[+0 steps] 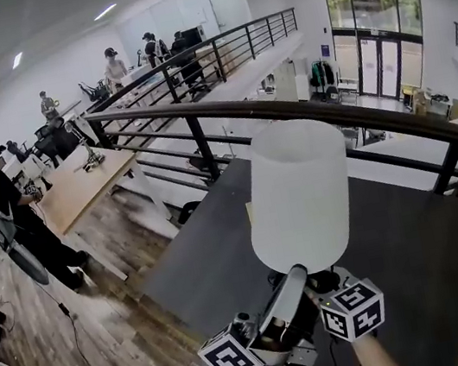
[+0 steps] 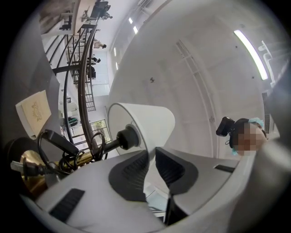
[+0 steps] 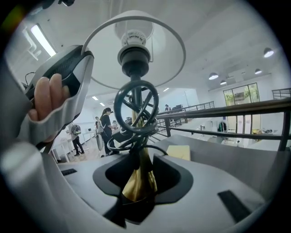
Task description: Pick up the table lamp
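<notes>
Qty: 1 table lamp (image 1: pixel 299 192) w/ 1 white shade (image 2: pixel 150 120), 1 brass stem (image 3: pixel 136 179) and 1 coiled black cord (image 3: pixel 135 107); 2 grippers; 1 pale paper sheet (image 3: pixel 179 151) on the dark tabletop (image 1: pixel 216 259). Lamp is held upright over the tabletop by both grippers, w/ the railing (image 1: pixel 358 116) running along the far edge and bare surface showing to L and R of it. Left gripper (image 2: pixel 151 157) angles up, fingers clenched on the shade's lower rim; right gripper (image 3: pixel 138 175) is approx. level, fingers grasping the brass stem below the cord coil.
</notes>
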{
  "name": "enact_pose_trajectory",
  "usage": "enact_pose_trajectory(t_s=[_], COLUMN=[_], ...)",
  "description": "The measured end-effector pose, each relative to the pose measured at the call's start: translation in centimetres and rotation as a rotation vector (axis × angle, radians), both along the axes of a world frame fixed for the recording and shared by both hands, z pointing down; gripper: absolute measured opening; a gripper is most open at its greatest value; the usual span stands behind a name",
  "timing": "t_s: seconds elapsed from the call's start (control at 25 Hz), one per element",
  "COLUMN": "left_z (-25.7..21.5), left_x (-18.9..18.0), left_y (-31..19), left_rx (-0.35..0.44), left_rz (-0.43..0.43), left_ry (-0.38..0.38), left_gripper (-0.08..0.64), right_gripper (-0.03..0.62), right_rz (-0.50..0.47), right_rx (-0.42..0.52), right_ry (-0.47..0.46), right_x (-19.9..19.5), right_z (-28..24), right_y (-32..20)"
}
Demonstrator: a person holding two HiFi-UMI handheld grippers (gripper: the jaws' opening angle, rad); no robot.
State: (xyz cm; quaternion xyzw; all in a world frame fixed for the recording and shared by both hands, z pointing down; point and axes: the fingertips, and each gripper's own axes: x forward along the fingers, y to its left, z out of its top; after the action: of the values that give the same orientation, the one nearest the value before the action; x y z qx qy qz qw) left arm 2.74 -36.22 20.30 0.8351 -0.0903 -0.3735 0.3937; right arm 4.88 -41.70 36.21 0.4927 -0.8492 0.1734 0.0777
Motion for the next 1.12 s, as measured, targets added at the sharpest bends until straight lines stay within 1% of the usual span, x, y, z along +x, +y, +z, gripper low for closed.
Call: enact_pose_trajectory(t_s=[0.12, 0.24, 0.44, 0.6, 0.88, 1.12], left_z=[-1.1, -2.2, -3.5, -3.8, -3.6, -3.5], left_x=[-0.7, -1.2, -1.7, -2.0, -2.1, -1.9], left_y=[0.3, 0.5, 1.3, 1.5, 1.6, 1.8], left_rx=[0.007, 0.029, 0.059, 0.064, 0.058, 0.067], left_rz=[-0.009, -0.019, -0.024, -0.023, -0.020, -0.012], left_ry=[0.004, 0.015, 0.026, 0.028, 0.025, 0.045], left_gripper=[0.074, 0.074, 0.072, 0.072, 0.072, 0.071], right_gripper=[0.150, 0.150, 0.150, 0.150, 0.150, 0.150], right_rz=[-0.014, -0.018, -0.006, 0.003, 0.023, 0.039], right_rx=[0.011, 0.032, 0.058, 0.063, 0.059, 0.074], right_ry=[-0.002, 0.007, 0.007, 0.010, -0.014, -0.004], right_x=[-0.7, -1.1, -1.4, -1.4, -1.8, -1.2], right_z=[-1.2, -2.4, -3.9, -4.3, -4.1, -4.3], right_y=[0.0, -0.1, 0.4, 0.5, 0.8, 0.8])
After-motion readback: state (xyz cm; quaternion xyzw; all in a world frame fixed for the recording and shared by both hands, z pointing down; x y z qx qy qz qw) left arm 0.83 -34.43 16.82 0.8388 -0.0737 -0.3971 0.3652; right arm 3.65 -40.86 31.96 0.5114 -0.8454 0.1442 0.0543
